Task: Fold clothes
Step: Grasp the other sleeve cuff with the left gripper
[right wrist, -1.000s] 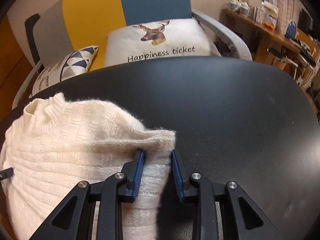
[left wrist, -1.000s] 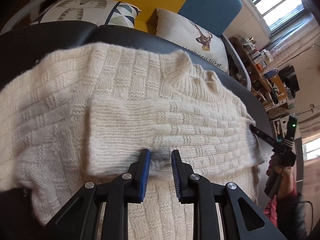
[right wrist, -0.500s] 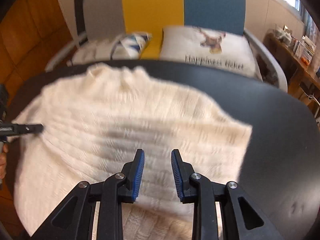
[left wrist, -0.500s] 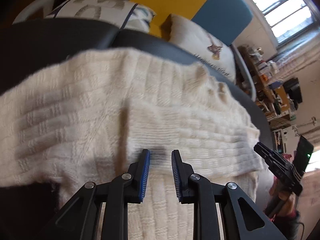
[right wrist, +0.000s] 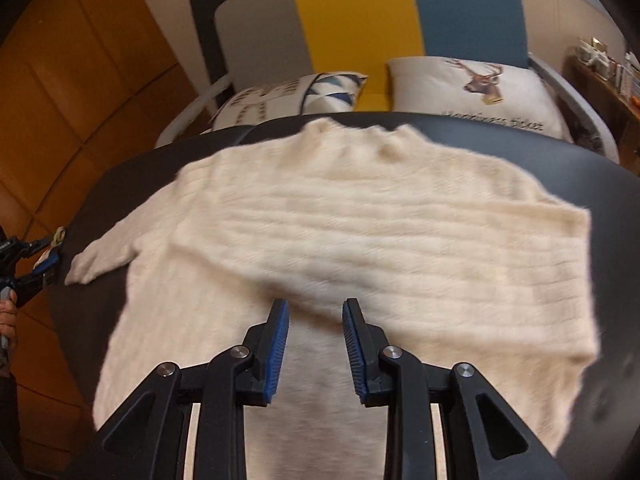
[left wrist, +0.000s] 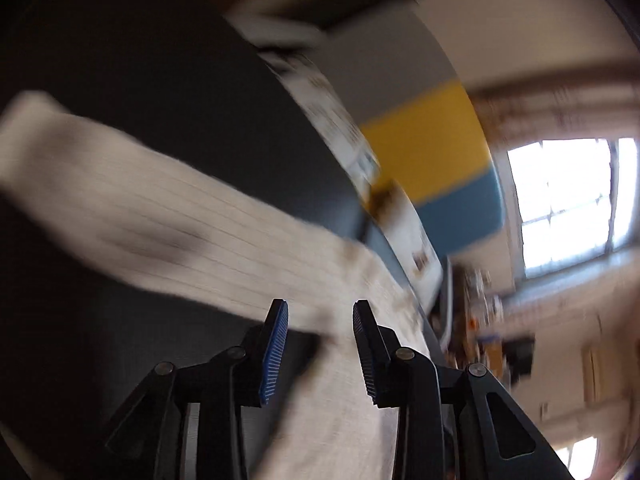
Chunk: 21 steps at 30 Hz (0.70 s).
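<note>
A cream knitted sweater lies flat on the black table, collar at the far side. One sleeve is folded across its body. The other sleeve sticks out to the left. My right gripper hovers open above the sweater's lower body, nothing between its fingers. In the right wrist view my left gripper is at the left edge, held by a hand, just beside that sleeve's cuff. The left wrist view is motion-blurred: the left gripper is open over the sleeve, where it meets the body.
Behind the table stands a sofa with a grey, yellow and blue back, a deer pillow and a patterned pillow. Wooden panelling is at the left, a cluttered shelf at the right, a bright window beyond.
My right gripper let go of the folded sleeve's edge and pulled back over the sweater. My left gripper swung fast leftward from the folded sleeve to the outstretched sleeve.
</note>
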### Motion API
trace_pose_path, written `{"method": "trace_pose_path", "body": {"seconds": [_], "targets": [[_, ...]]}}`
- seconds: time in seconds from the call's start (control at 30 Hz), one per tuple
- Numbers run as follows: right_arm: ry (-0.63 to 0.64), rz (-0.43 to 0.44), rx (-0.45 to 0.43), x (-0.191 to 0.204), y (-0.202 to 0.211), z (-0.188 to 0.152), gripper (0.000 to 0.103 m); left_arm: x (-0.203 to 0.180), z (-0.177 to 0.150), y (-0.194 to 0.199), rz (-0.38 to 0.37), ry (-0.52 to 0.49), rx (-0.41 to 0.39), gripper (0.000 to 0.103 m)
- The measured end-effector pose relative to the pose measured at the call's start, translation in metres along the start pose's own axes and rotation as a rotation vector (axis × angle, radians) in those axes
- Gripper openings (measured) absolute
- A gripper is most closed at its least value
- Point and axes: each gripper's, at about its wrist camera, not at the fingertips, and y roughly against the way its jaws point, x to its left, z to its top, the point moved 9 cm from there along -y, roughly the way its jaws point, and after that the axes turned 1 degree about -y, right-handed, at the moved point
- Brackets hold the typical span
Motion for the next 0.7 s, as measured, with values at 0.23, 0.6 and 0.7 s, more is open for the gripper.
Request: {"method": "trace_pose_path", "body": {"seconds": [0.23, 0.6, 0.7], "targets": [[0.034, 0.066, 0.036, 0.081, -0.031, -0.011, 0.028, 0.142, 0.045, 0.076, 0.056, 0.328, -0.126, 0.035], [0.055, 0.037, 0.034, 0.109, -0.026, -0.008, 0.028, 0.195, 0.06, 0.045, 0.022, 0.498, -0.126, 0.035], [0.041, 0.031, 0.026, 0.103, -0.022, -0.006, 0.028, 0.199, 0.065, 0.04, -0.002, 0.529, -0.154, 0.036]]}}
